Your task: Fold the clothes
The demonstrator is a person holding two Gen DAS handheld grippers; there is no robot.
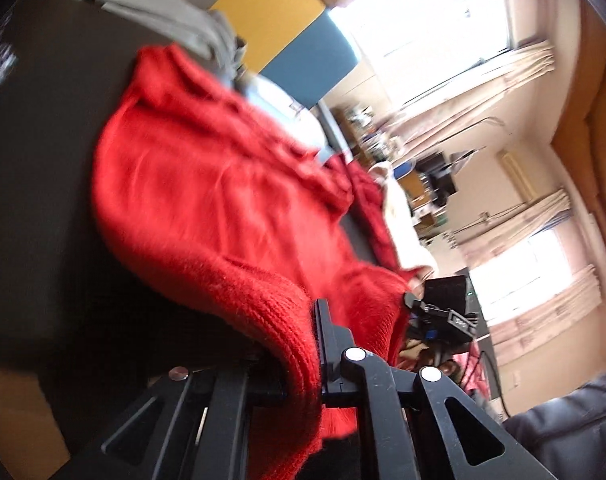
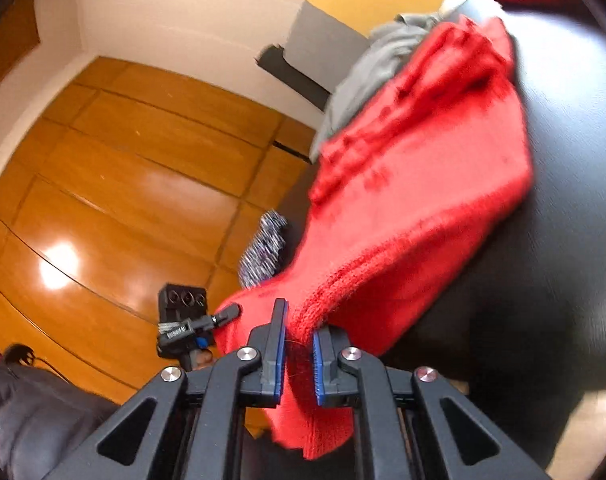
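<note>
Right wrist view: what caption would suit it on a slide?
Right hand-held gripper shut on the red sweater's ribbed hem above the dark table.

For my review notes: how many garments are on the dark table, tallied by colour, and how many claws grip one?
Red knit garment: 1, hem pinched by both the left claw and the right claw
Grey garment: 1, lying behind the red one on the table
Speckled black-and-white cloth: 1, at the table edge
Claws gripping: 2
Total garments: 3
</note>
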